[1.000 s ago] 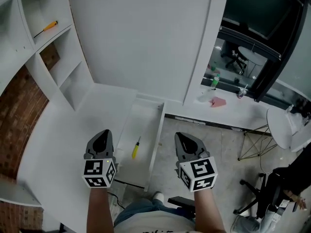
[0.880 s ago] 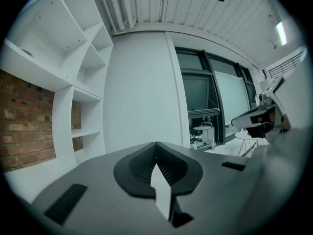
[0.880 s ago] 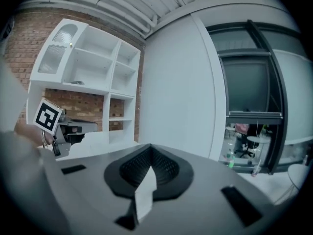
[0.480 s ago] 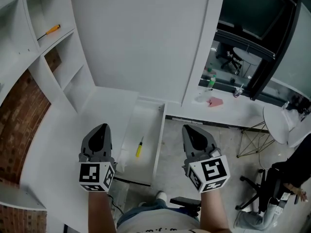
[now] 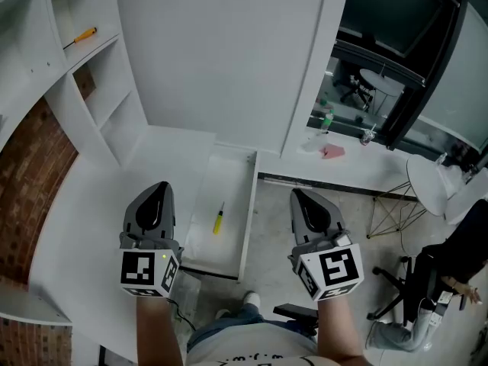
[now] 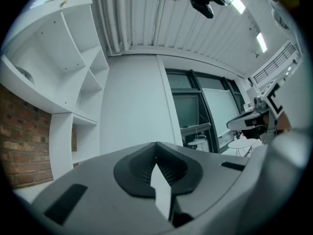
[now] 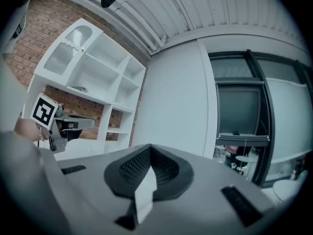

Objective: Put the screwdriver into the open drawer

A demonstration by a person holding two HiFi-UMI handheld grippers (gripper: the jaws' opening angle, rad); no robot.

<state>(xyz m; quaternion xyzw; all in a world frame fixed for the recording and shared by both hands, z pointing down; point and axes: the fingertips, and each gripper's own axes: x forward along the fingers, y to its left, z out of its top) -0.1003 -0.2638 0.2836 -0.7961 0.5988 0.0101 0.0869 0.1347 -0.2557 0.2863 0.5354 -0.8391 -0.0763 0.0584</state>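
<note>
A yellow-handled screwdriver [image 5: 218, 219] lies inside the open white drawer [image 5: 248, 227], seen in the head view between my two grippers. My left gripper [image 5: 156, 198] is held over the white counter to the left of the drawer, its jaws shut with nothing in them. To the right of the drawer, my right gripper [image 5: 303, 203] hangs over the floor, also shut and empty. In the left gripper view the left gripper [image 6: 156, 156] points level at the white wall. The right gripper [image 7: 149, 166] in its own view does the same.
A white shelf unit [image 5: 91, 90] stands at the left against a brick wall [image 5: 30, 181]; an orange-handled screwdriver [image 5: 81, 37] rests on a high shelf. A ledge [image 5: 343, 158] at the right carries a bottle and a pink item. My shoe [image 5: 248, 305] is below the drawer.
Both grippers have risen toward the camera, away from the drawer, and the right one has drifted slightly right. The yellow screwdriver stays in the drawer.
</note>
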